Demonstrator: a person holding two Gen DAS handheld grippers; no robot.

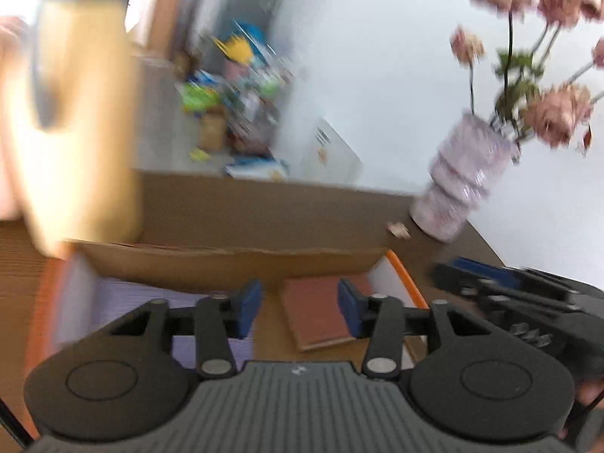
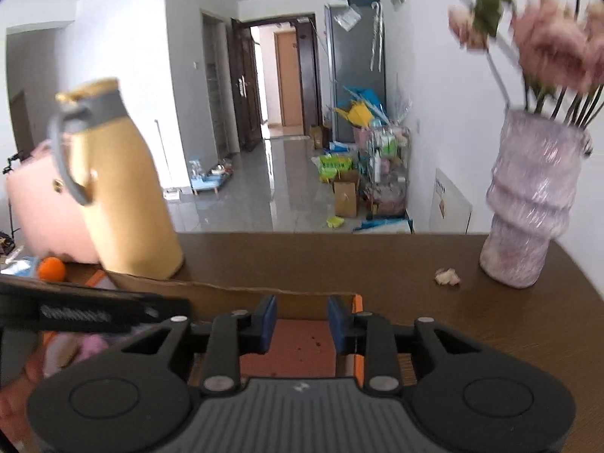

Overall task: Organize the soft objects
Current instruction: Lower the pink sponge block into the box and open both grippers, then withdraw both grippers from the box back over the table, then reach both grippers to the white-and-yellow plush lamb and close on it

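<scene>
A cardboard box with an orange rim sits on the dark wooden table just under both grippers. Inside lie a flat reddish-brown item, a folded cloth or notebook, and a pale lavender folded fabric. My left gripper hovers over the box, open, with nothing between its blue pads. My right gripper is over the same reddish-brown item, its pads apart and holding nothing. In the right wrist view a pinkish soft thing shows below the left gripper's arm. Each gripper appears at the other view's edge.
A tall yellow bottle with a grey strap stands behind the box at left, a pink bag and an orange fruit beside it. A lilac vase of pink flowers stands at right, a fallen petal nearby.
</scene>
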